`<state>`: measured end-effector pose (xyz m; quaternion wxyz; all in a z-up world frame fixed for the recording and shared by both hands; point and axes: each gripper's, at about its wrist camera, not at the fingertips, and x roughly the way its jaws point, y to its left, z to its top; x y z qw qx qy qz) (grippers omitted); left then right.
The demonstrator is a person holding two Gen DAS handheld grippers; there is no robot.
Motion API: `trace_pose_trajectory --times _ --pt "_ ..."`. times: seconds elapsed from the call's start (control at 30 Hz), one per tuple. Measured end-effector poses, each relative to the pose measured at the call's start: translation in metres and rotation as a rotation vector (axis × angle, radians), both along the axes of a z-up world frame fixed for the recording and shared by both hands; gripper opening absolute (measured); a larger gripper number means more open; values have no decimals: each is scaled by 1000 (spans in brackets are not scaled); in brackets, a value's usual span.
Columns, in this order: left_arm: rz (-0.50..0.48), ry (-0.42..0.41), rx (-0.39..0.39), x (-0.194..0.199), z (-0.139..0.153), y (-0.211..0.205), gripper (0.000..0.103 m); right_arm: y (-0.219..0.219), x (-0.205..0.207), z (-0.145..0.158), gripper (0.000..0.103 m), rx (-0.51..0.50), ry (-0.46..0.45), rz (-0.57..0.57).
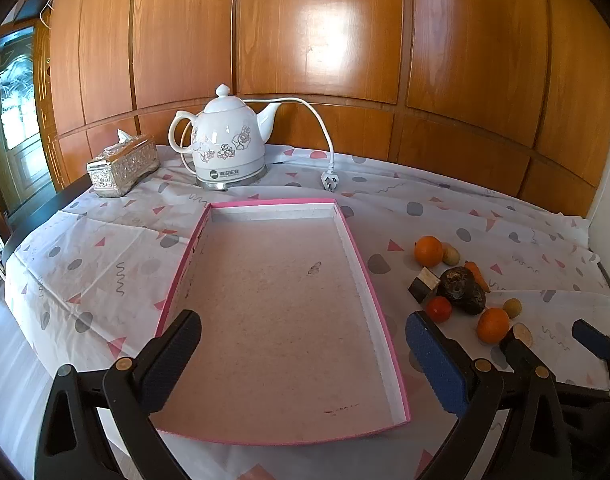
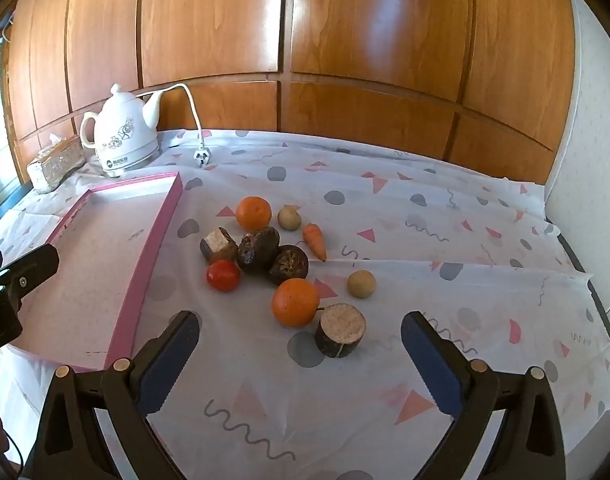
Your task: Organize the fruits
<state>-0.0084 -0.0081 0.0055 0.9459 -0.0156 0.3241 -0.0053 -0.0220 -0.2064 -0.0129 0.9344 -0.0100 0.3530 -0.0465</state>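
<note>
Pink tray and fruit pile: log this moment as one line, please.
stage: start | pink tray: empty | fruit pile: on tablecloth beside tray | left gripper: open over tray | right gripper: open, near orange

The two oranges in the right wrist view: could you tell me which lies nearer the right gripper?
The nearer orange, beside the cut brown cylinder. The other orange lies farther back, behind the dark fruits.

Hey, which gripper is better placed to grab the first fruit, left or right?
Right, probably. The right gripper is open and looks straight at the fruit pile, with the nearest orange just ahead of its fingers. The left gripper is open over the empty pink tray, with the fruit off to its side.
</note>
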Motion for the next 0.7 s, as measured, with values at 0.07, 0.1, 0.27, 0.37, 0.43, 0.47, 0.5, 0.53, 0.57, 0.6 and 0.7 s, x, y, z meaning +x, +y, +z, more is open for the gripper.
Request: trace_pose_trajectory --times 0.07,0.1,0.27,0.37,0.43,0.47,0.5,0.53,0.57,0.6,0.7 --pt "0 -1 2 0 0 -2 103 0 1 2 103 -2 -1 3" --pt "-1 -2 3 0 0 -3 103 2 -1 0 103 -5 -7 3" --pt "-7 -6 -1 -3 0 0 103 3 -1 1 103 -9 -8 12" --pt "-6 -5 -3 -3 0 0 103 5 -3 0 103 -16 -9 17" --pt "-4 -4 -4 -3 0 -1 103 6 -2 0 103 -17 -9 21" --pt "-3 -5 -5 -4 0 -1 103 6 -2 0 103 -18 -8 22" --pt "-3 -6 -6 -4 0 -2 103 6 -1 1 103 -19 -8 22" --pt "-2 -6 -7 -5 1 -3 103 7 -3 0 103 -20 -10 22" --pt "-2 -5 -8 -5 0 -3 103 7 -3 0 103 -20 -10 21" --pt "-2 -3 -9 -5 0 -4 103 7 -2 0 103 -22 -10 21" --pt "-5 3 -11 -1 0 0 103 7 -1 1 103 -25 -8 24"
